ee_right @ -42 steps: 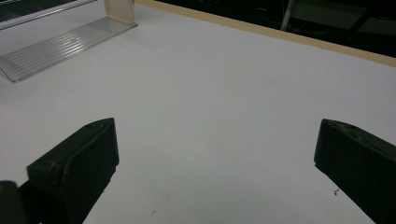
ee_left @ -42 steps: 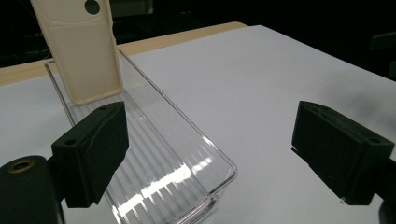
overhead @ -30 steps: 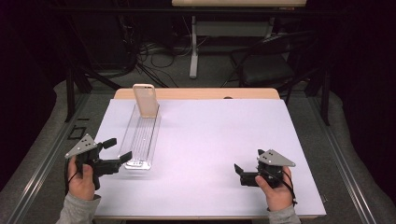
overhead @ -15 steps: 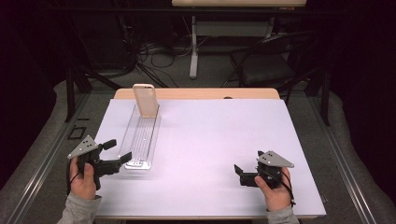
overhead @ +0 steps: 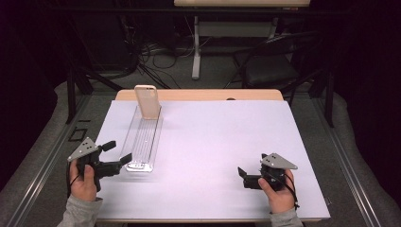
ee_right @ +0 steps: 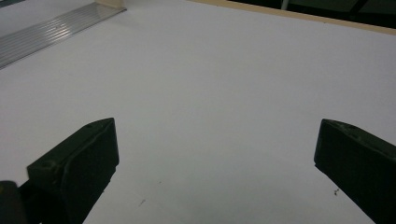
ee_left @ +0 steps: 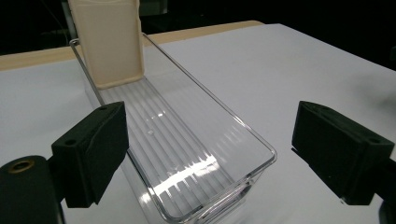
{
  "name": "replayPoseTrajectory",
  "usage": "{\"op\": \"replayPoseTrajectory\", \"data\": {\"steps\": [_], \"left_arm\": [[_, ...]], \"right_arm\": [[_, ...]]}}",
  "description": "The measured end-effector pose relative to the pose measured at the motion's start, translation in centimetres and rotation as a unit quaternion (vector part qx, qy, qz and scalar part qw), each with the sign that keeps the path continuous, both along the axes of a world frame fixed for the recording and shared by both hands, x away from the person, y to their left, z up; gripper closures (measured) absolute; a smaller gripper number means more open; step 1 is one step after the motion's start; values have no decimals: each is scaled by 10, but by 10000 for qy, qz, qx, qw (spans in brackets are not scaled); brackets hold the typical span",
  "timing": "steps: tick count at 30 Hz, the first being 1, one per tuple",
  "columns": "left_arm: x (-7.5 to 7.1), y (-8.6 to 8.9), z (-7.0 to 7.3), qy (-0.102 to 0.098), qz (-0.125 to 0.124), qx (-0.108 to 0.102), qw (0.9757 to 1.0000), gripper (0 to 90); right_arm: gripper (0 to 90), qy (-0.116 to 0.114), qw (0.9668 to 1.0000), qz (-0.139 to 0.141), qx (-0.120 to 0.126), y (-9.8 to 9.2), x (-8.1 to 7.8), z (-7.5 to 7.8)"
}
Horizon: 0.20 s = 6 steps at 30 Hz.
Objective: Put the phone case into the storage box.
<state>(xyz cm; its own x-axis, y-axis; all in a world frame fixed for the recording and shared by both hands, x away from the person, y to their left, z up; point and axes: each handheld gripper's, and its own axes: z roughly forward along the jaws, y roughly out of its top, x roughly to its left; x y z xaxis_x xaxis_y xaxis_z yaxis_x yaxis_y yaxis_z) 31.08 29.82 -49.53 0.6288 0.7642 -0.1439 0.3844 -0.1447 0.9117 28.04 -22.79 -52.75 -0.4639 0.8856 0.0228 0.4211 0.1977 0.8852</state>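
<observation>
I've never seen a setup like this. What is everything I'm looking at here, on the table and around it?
Table: one, covered by a pale lilac-white sheet, wooden edge showing at the far side.
Clear tray: one, see-through plastic, long and narrow with a ribbed floor, on the table's left side, running front to back.
Beige case: one, cream coloured, standing upright in the tray's far end.
Chair: one, dark, on the floor behind the table to the right.
Cables: several, dark, tangled on the floor behind the table.
Left gripper: one, black with a grey plate, jaws open at the tray's near end, held in a hand.
Right gripper: one, black with a grey plate, jaws open over bare sheet at front right, held in a hand.
</observation>
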Motion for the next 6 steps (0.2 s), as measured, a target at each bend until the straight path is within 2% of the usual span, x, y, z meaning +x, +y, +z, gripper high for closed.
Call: {"op": "replayPoseTrajectory", "data": {"steps": [3,6], "left_arm": [[2,0,-2,61,4,17,10000,113],[4,0,-3,101,32,47,9999,113]], "right_arm": [[0,-9,10000,1,-46,-2,1,-2],[0,77,10000,-56,-5,-3,3,-6]]}}
